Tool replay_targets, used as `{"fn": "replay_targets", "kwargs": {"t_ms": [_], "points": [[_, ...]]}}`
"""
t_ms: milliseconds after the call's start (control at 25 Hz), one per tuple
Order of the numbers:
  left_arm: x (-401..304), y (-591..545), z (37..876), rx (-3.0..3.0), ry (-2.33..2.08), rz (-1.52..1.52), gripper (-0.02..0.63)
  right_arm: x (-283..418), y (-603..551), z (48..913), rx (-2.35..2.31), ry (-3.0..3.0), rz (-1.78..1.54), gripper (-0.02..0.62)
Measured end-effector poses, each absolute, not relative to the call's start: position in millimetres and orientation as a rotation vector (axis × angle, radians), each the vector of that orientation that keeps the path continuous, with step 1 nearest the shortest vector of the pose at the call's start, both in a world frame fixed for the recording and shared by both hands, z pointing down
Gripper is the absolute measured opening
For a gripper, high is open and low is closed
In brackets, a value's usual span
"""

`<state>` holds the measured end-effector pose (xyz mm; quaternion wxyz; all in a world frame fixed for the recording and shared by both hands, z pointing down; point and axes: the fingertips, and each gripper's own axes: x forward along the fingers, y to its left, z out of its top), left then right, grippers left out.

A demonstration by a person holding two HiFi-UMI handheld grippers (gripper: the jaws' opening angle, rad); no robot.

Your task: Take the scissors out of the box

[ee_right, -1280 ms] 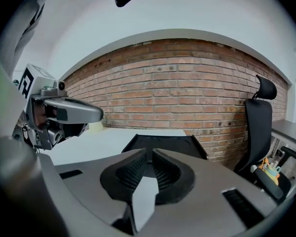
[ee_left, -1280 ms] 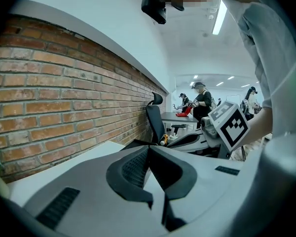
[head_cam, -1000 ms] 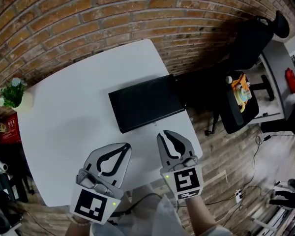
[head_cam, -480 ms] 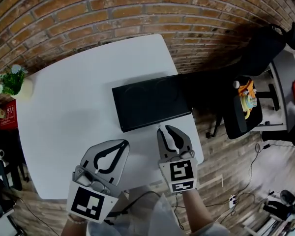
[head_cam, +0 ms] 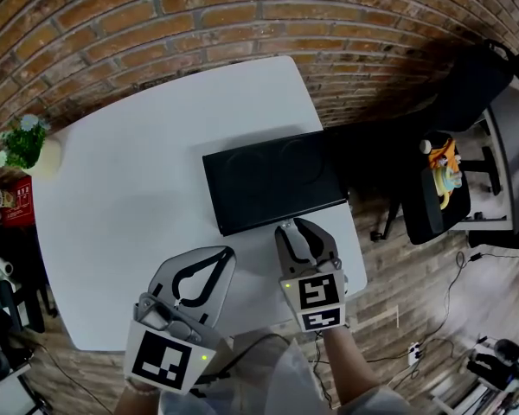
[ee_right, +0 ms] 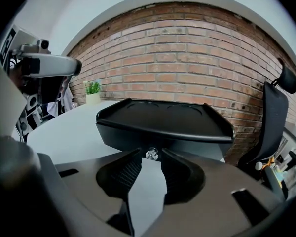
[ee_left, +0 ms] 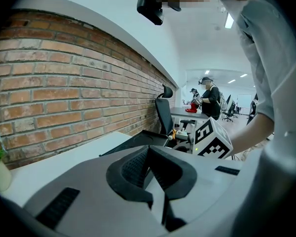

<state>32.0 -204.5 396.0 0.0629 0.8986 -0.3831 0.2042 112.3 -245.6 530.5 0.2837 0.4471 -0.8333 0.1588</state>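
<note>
A shut black box [head_cam: 272,180] lies at the right side of the white table [head_cam: 130,171]; no scissors show. In the right gripper view its front wall [ee_right: 163,137] carries a small shiny knob [ee_right: 151,154]. My right gripper [head_cam: 296,225] is open at the box's near side. Its tips [ee_right: 150,152] flank the knob with a narrow gap on each side. My left gripper [head_cam: 228,252] hovers over the table's near part, left of the right one, shut and empty. The left gripper view has its jaws [ee_left: 148,148] closed together and the box [ee_left: 138,139] beyond.
A small potted plant [head_cam: 23,158] stands at the table's far left corner. A brick wall runs behind the table. A black office chair [head_cam: 432,188] stands on the wooden floor to the right. The table's right edge runs just beside the box.
My right gripper has crept forward to the box's front until its tips sit at the knob. The left gripper has hardly moved.
</note>
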Motion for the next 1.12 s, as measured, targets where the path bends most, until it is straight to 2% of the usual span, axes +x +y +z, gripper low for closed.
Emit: {"fn": "replay_targets", "kwargs": {"t_ms": [1120], "points": [[30,-199,405,2.728,-1.096,0.630,0.017,116,-237,539,1.255,-2.196,0.484,0.094]]}}
